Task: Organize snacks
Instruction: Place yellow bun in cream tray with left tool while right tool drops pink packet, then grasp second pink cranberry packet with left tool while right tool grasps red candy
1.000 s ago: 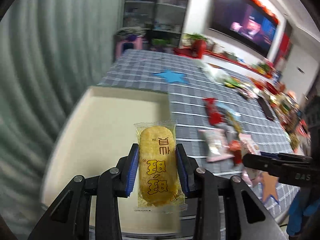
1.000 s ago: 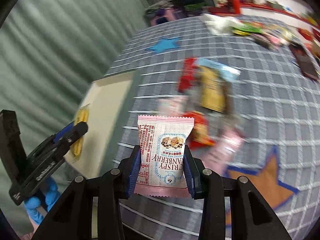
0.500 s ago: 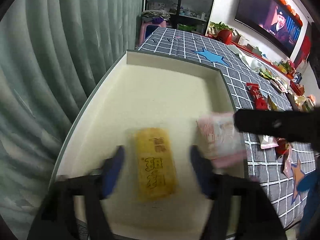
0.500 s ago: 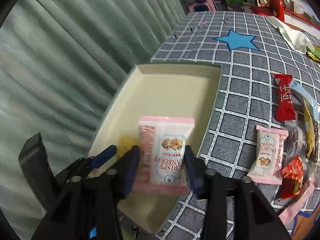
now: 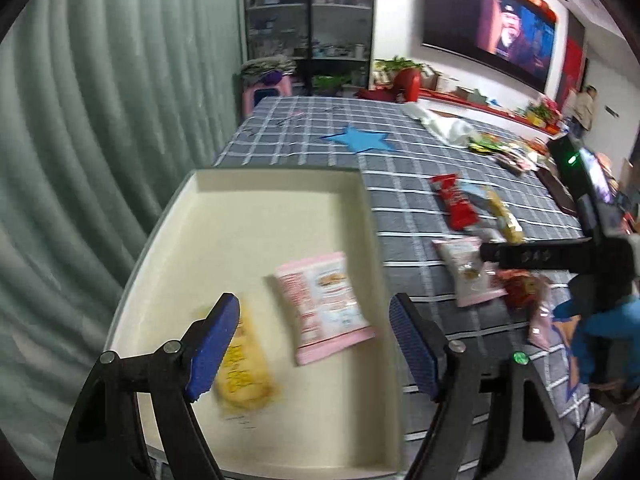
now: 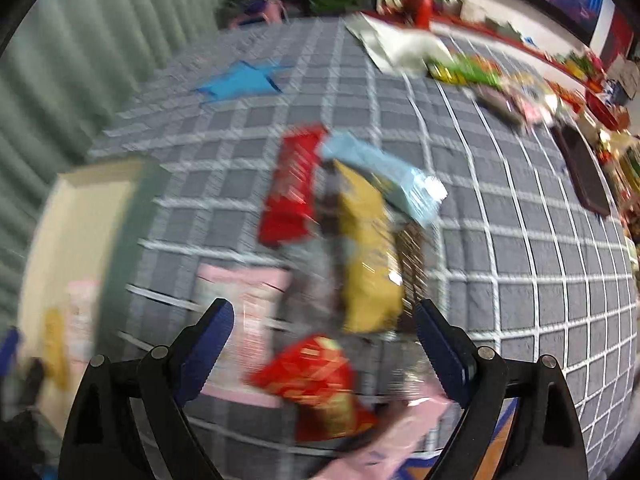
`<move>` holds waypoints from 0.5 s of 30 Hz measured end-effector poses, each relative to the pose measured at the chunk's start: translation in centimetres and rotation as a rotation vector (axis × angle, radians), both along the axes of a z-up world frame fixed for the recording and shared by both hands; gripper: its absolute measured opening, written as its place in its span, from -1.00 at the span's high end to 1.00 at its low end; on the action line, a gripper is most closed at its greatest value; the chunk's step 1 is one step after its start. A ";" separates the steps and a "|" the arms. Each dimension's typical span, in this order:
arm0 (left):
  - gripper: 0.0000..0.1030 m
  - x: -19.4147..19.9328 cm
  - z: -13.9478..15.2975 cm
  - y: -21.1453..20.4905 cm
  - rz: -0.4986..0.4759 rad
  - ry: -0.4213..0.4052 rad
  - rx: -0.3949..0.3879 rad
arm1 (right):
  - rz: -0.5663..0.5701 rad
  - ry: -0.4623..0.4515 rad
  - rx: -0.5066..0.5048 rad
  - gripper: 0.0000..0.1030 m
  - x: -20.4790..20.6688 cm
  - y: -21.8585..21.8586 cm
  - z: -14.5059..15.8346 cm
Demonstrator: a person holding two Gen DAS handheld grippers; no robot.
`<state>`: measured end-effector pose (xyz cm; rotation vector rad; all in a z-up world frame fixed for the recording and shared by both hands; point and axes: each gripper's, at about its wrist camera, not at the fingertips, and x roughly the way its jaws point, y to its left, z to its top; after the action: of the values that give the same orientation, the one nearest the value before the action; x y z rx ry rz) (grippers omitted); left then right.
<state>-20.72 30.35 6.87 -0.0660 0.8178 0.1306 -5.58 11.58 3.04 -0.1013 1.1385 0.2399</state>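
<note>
Left gripper, black frame with blue ribbed pads, jaws spread wide and holding nothing, having just been opening, with no pad pressing on any packet; beneath it a shallow cream tray, rectangular with low upright walls and a smooth matt floor, set at the near left of the table on a grey cloth checked with white lines; on the tray floor a yellow rice cracker packet, oblong in clear glossy film, lying flat partly behind the left pad; just right of it, apart, a pink cranberry crisp packet, flat pillow shape with crimped ends, lying in the span between the jaws but below them and untouched. Right gripper, same build, jaws at their widest and empty, likewise just opened, poised above a loose heap of snacks on the cloth to the right of the tray; in that heap, blurred, a second pink packet near the left pad, a red foil packet crumpled between the jaws, a mustard-yellow pouch, a long red bar wrapper and a pale blue wrapper farther off; a blue star patch on the far cloth.
</note>
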 end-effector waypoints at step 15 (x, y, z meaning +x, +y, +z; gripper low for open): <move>-0.58 2.6 -0.6 -10.5 -0.229 0.047 0.047 | -0.076 -0.052 0.148 -1.00 -4.9 -15.0 0.0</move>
<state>-18.11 19.85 6.26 0.0750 0.8633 -0.0649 -10.50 -3.46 3.03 0.0661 1.0667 0.2520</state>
